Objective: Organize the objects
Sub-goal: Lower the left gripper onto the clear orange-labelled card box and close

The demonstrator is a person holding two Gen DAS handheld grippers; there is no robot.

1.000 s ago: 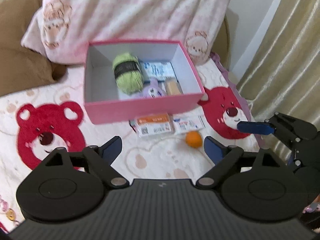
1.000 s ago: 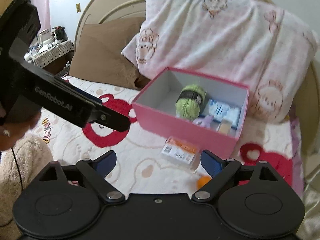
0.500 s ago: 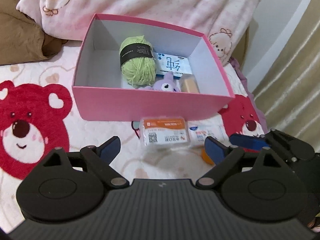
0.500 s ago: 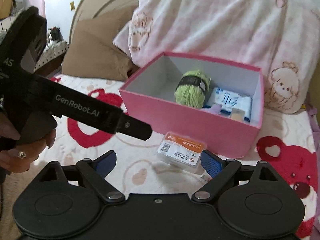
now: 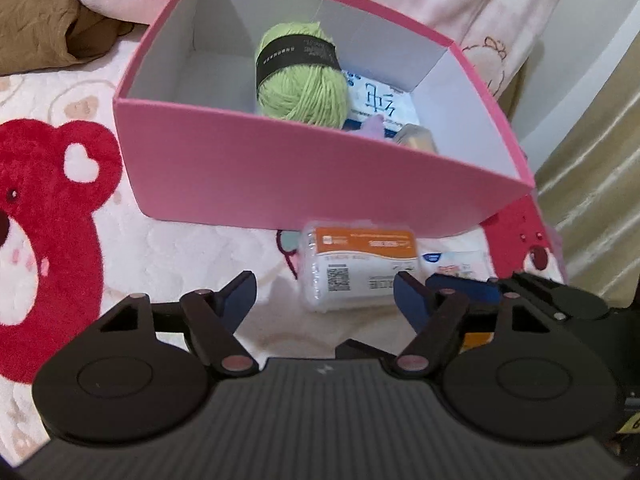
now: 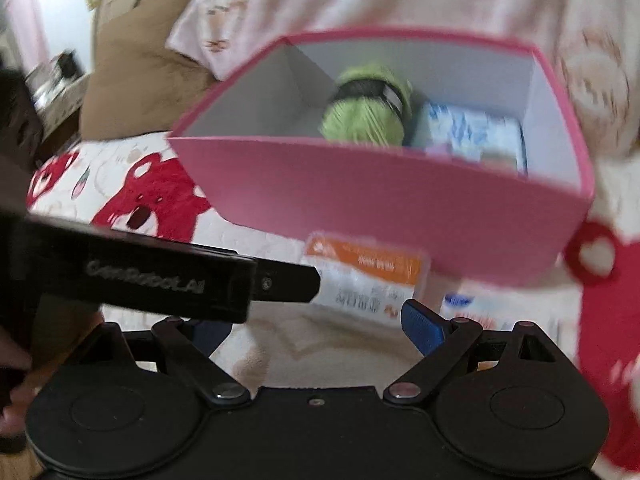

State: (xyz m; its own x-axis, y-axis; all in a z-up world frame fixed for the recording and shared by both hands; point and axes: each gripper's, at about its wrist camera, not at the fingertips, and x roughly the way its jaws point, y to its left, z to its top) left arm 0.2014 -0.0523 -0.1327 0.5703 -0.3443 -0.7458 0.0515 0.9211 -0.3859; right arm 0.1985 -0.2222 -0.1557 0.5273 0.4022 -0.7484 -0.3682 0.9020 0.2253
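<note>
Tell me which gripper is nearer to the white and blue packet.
Right. The white and blue packet lies just ahead of the right gripper's right finger. The left gripper is further left, at the orange-labelled packet; its jaws have just been closing, with it partly between them.

Both cameras sit low over the bed [image 5: 168, 256], each just behind its own jaws, tipped down and forward. The left wrist view looks at the pink box [image 5: 304, 184] from close by; the box fills the upper middle of the frame. The right wrist view faces the same box [image 6: 384, 208] from a bit further right and is blurry. Both views share the box, the green yarn ball [image 5: 300, 76] and the orange-labelled packet [image 5: 360, 264].
</note>
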